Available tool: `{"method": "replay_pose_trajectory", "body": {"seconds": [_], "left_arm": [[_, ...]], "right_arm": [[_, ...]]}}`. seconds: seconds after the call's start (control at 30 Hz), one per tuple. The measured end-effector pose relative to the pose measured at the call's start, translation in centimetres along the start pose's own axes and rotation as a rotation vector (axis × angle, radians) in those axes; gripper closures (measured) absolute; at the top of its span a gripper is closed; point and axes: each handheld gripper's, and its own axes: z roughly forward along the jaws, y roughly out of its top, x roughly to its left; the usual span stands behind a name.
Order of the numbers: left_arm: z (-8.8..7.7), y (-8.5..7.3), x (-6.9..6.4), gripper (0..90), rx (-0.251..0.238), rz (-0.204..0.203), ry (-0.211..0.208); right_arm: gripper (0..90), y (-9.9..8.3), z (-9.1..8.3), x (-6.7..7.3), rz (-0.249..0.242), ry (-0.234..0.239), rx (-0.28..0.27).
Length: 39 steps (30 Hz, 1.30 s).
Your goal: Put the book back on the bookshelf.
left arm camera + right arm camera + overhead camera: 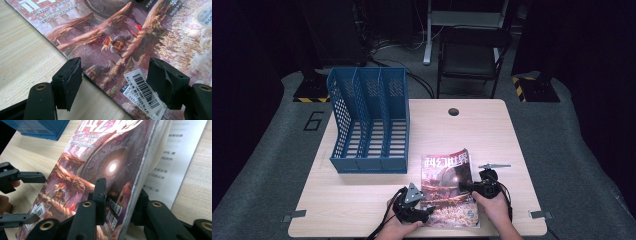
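A magazine [447, 185] with a reddish fantasy cover lies at the near middle of the table. My left gripper [424, 212] is at its lower left edge. It stands open [113, 82], one jaw over bare wood, the other over the barcode sticker [142, 90], and grips nothing. My right gripper [464, 186] is at the magazine's right edge. There its jaws [120, 200] are shut on the cover and a thick bundle of pages [100, 165], one jaw on top and one beneath. The bundle is lifted off a white printed page [175, 157] that stays flat.
A blue three-slot file rack [369, 120] stands at the table's left, just behind the magazine, open side facing me. The wooden table [492, 135] has a cable hole near its far edge. A dark chair [472, 55] stands beyond it.
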Motion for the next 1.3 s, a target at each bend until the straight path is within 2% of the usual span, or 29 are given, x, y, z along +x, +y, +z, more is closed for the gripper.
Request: {"method": "replay_pose_trajectory", "body": {"seconds": [0.23,0.27,0.57,0.6,0.73,0.83,0.87,0.9,0.97,1.1,1.17,1.3], "left_arm": [[0.0,0.0,0.0,28.5,-0.002,-0.010,-0.004],[0.0,0.0,0.0,28.6,-0.002,-0.010,-0.003],[0.0,0.0,0.0,28.7,-0.002,-0.010,-0.005],[0.0,0.0,0.2,28.8,0.001,0.003,0.001],[0.0,0.0,0.6,36.7,-0.020,-0.041,0.006],[0.0,0.1,0.6,36.7,-0.017,-0.030,0.011],[0.0,0.1,0.6,36.7,-0.018,-0.034,0.009],[0.0,0.1,0.6,36.5,-0.018,-0.034,0.009],[0.0,0.1,0.7,36.5,-0.018,-0.019,0.016],[0.0,0.1,0.7,36.2,-0.015,-0.027,0.015],[0.0,0.2,0.9,35.8,-0.006,-0.024,-0.001],[0.1,0.3,1.2,35.3,-0.012,-0.020,0.005]], "right_arm": [[78.3,0.2,-0.4,0.1,-0.024,0.019,0.018],[79.2,0.3,-0.4,0.1,-0.039,0.021,0.015],[84.5,0.4,-0.8,0.3,-0.051,0.047,0.018],[84.4,0.4,-0.8,0.2,-0.052,0.051,0.021],[84.3,0.3,-0.9,0.1,-0.055,0.068,0.032],[84.6,0.3,-1.0,0.2,-0.063,0.071,0.027],[84.8,0.2,-1.1,0.4,-0.047,0.077,0.031],[85.0,0.2,-1.1,0.2,-0.068,0.078,0.018],[85.2,0.1,-1.2,0.4,-0.067,0.078,0.015],[85.4,-0.2,-1.2,0.7,-0.094,0.064,0.010],[85.5,-0.4,-1.3,0.7,-0.106,0.061,-0.001],[85.6,-0.8,-1.5,1.2,-0.128,0.052,-0.024]]}}
